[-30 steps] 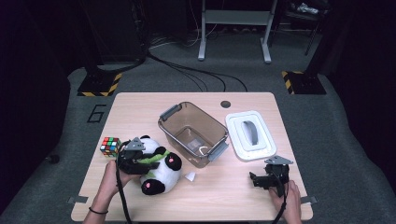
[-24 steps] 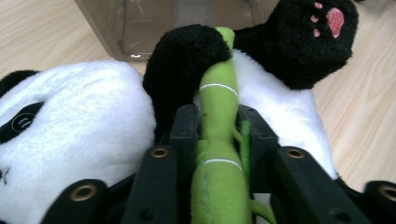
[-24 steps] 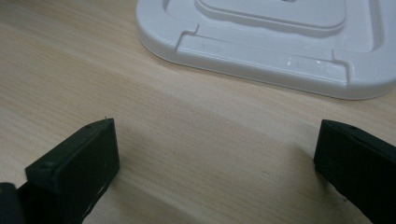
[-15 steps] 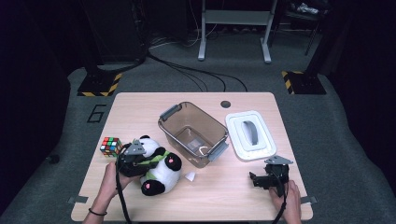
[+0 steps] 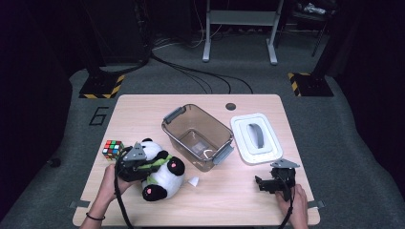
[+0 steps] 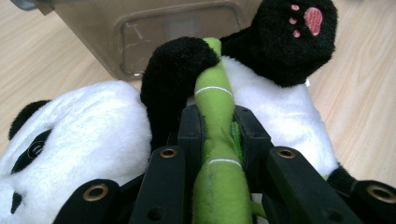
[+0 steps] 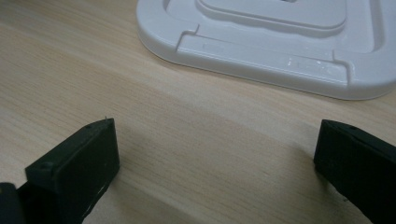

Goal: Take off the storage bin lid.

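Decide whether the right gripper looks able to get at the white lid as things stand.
Probably yes. The right gripper sits just short of the lid with its jaws wide apart, bare table between them. The lid lies flat beside the bin, nothing on it.

Left tool [image 5: 143, 164] clamped on panda [image 5: 160, 174] beside bin [image 5: 198, 136].

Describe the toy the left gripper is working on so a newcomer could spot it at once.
On the wooden table, look near its front left corner, just left of the clear brown bin. There lies a plush panda, with the left gripper shut on its green bamboo stalk. Soft, black-and-white with pink paw pads, it differs from the small multicoloured puzzle cube beside it.
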Action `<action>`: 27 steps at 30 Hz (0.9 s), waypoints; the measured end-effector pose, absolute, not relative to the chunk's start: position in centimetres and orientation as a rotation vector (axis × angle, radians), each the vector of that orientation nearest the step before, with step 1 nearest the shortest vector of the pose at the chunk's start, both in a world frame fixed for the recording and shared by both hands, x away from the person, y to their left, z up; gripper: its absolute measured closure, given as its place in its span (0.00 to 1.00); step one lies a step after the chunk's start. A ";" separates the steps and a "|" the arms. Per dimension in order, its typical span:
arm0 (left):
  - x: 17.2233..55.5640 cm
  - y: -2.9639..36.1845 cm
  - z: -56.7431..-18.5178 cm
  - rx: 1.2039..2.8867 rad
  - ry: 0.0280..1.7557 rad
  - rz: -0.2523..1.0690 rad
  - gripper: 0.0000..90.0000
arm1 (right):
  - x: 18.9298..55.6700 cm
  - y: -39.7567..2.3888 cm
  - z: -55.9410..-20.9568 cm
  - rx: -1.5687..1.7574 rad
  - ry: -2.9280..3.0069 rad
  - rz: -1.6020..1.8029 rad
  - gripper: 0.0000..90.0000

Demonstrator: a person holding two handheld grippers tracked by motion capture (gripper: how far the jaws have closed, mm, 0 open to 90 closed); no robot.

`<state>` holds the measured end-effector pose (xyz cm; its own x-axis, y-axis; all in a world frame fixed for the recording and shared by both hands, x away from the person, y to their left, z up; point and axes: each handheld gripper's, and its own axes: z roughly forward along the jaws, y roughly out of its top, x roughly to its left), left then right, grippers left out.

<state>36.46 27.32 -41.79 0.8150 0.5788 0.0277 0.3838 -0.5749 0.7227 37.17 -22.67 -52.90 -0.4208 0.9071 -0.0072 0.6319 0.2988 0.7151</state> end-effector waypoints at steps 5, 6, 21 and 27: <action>36.2 27.6 -41.0 2.244 0.685 0.351 0.84 | 37.2 -22.7 -52.9 1.373 2.162 0.904 0.00; 36.2 27.7 -40.7 2.247 0.683 0.344 0.84 | 37.2 -22.7 -52.9 1.373 2.162 0.904 0.00; 35.8 28.4 -38.8 2.232 0.648 0.349 0.84 | 37.2 -22.7 -52.9 1.373 2.163 0.904 0.00; 35.6 28.5 -37.5 2.233 0.624 0.374 0.84 | 37.2 -22.7 -52.9 1.373 2.163 0.904 0.00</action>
<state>35.60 28.51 -37.51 0.8367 0.5434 0.0679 0.3166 -0.5812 0.7497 37.19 -22.68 -52.90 -0.4230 0.9061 -0.0069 0.6316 0.3003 0.7148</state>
